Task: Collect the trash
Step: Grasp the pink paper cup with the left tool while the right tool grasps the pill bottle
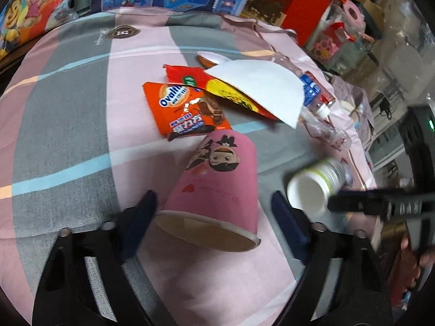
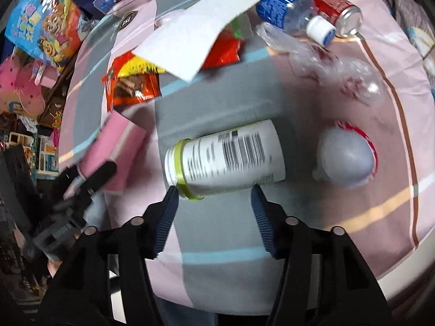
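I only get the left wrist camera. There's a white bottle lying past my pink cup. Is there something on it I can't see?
Observer: Yes. In the right wrist view, the white bottle has a black barcode printed on its side.
Operator: Is the other grabber holding it?
Observer: Doesn't look like it. The right gripper has both blue fingertips apart, at the bottle's near edge.

Matt pink paper cup (image 1: 217, 187), glossy foil wrapper (image 1: 185, 108), cloth bedsheet (image 1: 68, 135)
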Motion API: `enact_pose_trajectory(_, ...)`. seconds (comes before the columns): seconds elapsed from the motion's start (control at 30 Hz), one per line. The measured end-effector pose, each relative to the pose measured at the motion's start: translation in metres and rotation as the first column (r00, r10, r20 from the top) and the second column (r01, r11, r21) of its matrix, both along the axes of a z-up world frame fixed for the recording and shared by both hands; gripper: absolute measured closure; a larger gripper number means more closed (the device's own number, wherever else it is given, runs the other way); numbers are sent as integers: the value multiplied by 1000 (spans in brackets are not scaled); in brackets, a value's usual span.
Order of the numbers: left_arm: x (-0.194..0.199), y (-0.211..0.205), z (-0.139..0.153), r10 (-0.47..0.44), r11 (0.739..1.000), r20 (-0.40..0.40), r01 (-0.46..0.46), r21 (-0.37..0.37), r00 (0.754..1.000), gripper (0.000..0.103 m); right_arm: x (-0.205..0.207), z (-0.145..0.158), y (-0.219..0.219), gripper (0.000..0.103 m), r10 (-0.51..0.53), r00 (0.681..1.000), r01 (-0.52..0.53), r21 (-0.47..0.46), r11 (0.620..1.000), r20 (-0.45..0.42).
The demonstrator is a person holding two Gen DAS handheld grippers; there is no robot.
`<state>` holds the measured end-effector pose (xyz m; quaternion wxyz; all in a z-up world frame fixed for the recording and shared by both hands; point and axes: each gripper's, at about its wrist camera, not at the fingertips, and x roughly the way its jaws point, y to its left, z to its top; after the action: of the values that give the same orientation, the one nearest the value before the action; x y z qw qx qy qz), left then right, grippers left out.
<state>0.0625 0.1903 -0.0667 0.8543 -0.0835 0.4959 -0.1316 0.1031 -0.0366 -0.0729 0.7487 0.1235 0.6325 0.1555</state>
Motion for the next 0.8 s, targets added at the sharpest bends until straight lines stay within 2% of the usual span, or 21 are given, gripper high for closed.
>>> enact_pose_trajectory(0.03, 0, -1, 0, -11, 1000, -2, 11, -3, 1000, 31, 3, 0, 0, 39, -3, 1000, 3, 6, 1000, -2)
enact_pose_trajectory(0.07, 0, -2, 0, -19, 1000, -3, 19, -3, 1000, 31, 7, 1, 2, 35, -8, 1000, 8, 13, 1000, -2)
enact_pose_trajectory(0.17, 0, -6, 0, -46, 999, -7, 46, 8, 999, 31, 15, 5, 1, 32, -19, 1000, 20, 24, 1000, -4)
enact_pose_trajectory(0.3, 5, -12, -2, -66, 997, -16, 66, 33, 998, 30, 20, 14, 1, 29, -18, 999, 19, -24, 1000, 43)
enact_pose_trajectory(0.47, 16, -25, -15, -74, 994, -53, 78, 77, 996, 30, 24, 4, -5, 29, -38, 999, 38, -12, 999, 8)
enact_pose_trajectory(0.53, 15, -26, -16, -78, 993, -45, 82, 89, 996, 34, 27, 1, -4, 29, -43, 999, 43, 0, 999, -6)
enact_pose_trajectory(0.6, 12, -24, -10, -74, 992, -24, 76, 96, 997, 39, 30, 1, -2, 29, -37, 999, 37, 8, 999, -6)
enact_pose_trajectory(0.7, 18, -19, 6, -65, 996, 8, 65, 63, 998, 39, 32, 4, -5, 29, -40, 999, 40, 18, 999, -4)
enact_pose_trajectory(0.8, 29, -27, 16, -93, 994, 27, 92, 55, 995, 39, 33, 6, -14, 29, -61, 998, 61, 34, 998, -3)
